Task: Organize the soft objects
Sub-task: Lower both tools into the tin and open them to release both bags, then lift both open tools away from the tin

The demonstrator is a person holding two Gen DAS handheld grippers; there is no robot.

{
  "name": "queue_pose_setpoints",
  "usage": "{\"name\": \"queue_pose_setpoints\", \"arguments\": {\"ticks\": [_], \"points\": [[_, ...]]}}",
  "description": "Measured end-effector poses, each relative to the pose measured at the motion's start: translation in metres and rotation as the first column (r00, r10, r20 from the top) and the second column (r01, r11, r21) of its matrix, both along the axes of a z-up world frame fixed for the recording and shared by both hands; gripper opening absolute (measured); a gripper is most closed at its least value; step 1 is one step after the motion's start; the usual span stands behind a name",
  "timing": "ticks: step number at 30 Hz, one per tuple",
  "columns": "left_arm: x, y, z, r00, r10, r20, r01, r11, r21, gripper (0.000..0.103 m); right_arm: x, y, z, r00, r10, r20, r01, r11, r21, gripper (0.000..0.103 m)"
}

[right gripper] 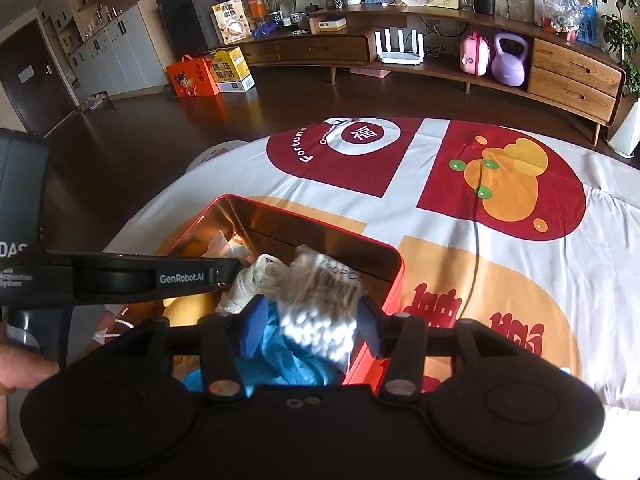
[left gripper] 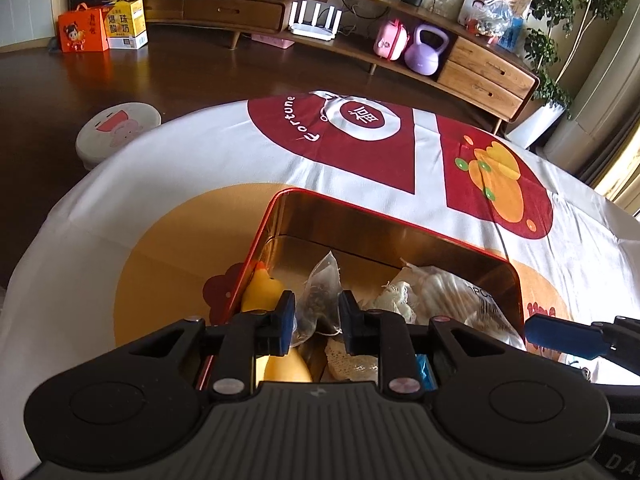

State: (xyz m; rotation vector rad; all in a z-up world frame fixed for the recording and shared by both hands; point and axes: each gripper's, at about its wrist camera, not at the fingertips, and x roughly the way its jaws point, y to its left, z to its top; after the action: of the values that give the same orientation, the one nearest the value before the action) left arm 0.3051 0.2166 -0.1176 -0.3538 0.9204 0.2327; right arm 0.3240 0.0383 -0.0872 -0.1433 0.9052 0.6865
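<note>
Start at the left tongs (left gripper: pixel 317 318), narrowed to a slim gap with the mesh tea sachet (left gripper: pixel 316 300) standing between the blue pads; cannot tell whether those pads pinch it or merely flank it, so treat it as possibly held and spread them fully before lifting away, to avoid dragging the sachet or its string back out. Move to the right tongs (right gripper: pixel 312 324), released and standing wide, with the swab packet (right gripper: pixel 320 316) lying between the pads but seemingly free of both, its lower end resting on the crumpled blue glove (right gripper: pixel 288 360). Judge the step in hand as letting go of soft items inside the red tin (left gripper: pixel 360 216): withdraw straight up and back along the fingers, one hand at a time, since both tools crowd the same near corner and sit just beside each other. Mind the right-hand pad, close to the tin's near wall, and avoid nudging it. Look outward for the rest already inside: yellow duck (left gripper: pixel 262 288) against the left wall just beside the left pad, white gauze (left gripper: pixel 394 296) between sachet and packet. Leave the far half of the tin's floor, bare and gold, for anything further. Expect the tin to slide easily on the cloth-covered desk (left gripper: pixel 200 160).
</note>
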Motion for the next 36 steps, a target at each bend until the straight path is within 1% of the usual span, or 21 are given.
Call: {"name": "queue_pose_setpoints", "arguments": {"ticks": [3, 4, 5, 7, 8, 9, 10, 12, 16, 20, 24, 29, 32, 35, 36], "points": [[-0.002, -0.001, 0.003, 1.0, 0.002, -0.001, -0.002, 1.0, 0.003, 0.024, -0.005, -0.002, 0.003, 1.0, 0.008, 0.001, -0.008, 1.0, -0.001, 0.05], [-0.003, -0.002, 0.004, 1.0, 0.002, -0.001, -0.002, 1.0, 0.008, 0.026, -0.007, -0.003, 0.004, 1.0, 0.011, 0.002, -0.011, 1.0, 0.002, 0.05], [-0.004, -0.003, 0.005, 1.0, -0.001, 0.002, 0.001, 1.0, 0.012, 0.03, -0.008, -0.004, 0.006, 1.0, 0.012, 0.002, -0.012, 1.0, 0.005, 0.051], [-0.006, -0.005, 0.008, 1.0, -0.006, 0.012, 0.006, 1.0, 0.016, 0.044, -0.012, -0.007, 0.009, 1.0, 0.011, 0.004, -0.011, 1.0, 0.012, 0.052], [-0.008, -0.006, 0.01, 1.0, -0.006, 0.019, 0.006, 1.0, 0.018, 0.064, -0.014, -0.009, 0.01, 1.0, 0.011, 0.005, -0.011, 1.0, 0.016, 0.052], [-0.01, -0.007, 0.013, 0.999, -0.008, 0.033, 0.007, 1.0, 0.02, 0.071, -0.016, -0.011, 0.012, 1.0, 0.011, 0.004, -0.011, 1.0, 0.021, 0.052], [-0.012, -0.008, 0.016, 0.999, -0.012, 0.047, 0.012, 1.0, 0.019, 0.071, -0.018, -0.013, 0.014, 1.0, 0.012, 0.005, -0.012, 1.0, 0.024, 0.053], [-0.015, -0.01, 0.021, 0.998, -0.021, 0.051, 0.02, 1.0, 0.017, 0.071, -0.022, -0.018, 0.019, 1.0, 0.014, 0.01, -0.014, 0.999, 0.03, 0.054], [-0.024, -0.02, 0.035, 0.996, -0.039, 0.076, 0.035, 0.998, 0.05, 0.071, -0.031, -0.029, 0.03, 1.0, 0.015, 0.016, -0.016, 0.998, 0.053, 0.058], [-0.036, -0.028, 0.048, 0.992, -0.067, 0.105, 0.061, 0.997, 0.057, 0.071, -0.044, -0.041, 0.042, 0.999, 0.019, 0.028, -0.021, 0.997, 0.074, 0.062], [-0.05, -0.041, 0.063, 0.985, -0.104, 0.139, 0.095, 0.993, 0.07, 0.071, -0.058, -0.055, 0.055, 0.999, 0.027, 0.039, -0.031, 0.995, 0.098, 0.064], [-0.066, -0.057, 0.079, 0.974, -0.141, 0.178, 0.13, 0.989, 0.073, 0.071, -0.075, -0.073, 0.069, 0.998, 0.024, 0.057, -0.031, 0.992, 0.121, 0.07], [-0.074, -0.069, 0.085, 0.968, -0.166, 0.188, 0.154, 0.985, 0.08, 0.072, -0.083, -0.084, 0.075, 0.998, 0.016, 0.068, -0.024, 0.991, 0.131, 0.076], [-0.082, -0.081, 0.089, 0.961, -0.187, 0.206, 0.173, 0.982, 0.082, 0.08, -0.091, -0.095, 0.077, 0.997, 0.003, 0.071, -0.013, 0.99, 0.137, 0.085], [-0.085, -0.084, 0.09, 0.958, -0.193, 0.212, 0.179, 0.98, 0.082, 0.08, -0.093, -0.099, 0.078, 0.997, -0.002, 0.072, -0.008, 0.99, 0.139, 0.087]]}}
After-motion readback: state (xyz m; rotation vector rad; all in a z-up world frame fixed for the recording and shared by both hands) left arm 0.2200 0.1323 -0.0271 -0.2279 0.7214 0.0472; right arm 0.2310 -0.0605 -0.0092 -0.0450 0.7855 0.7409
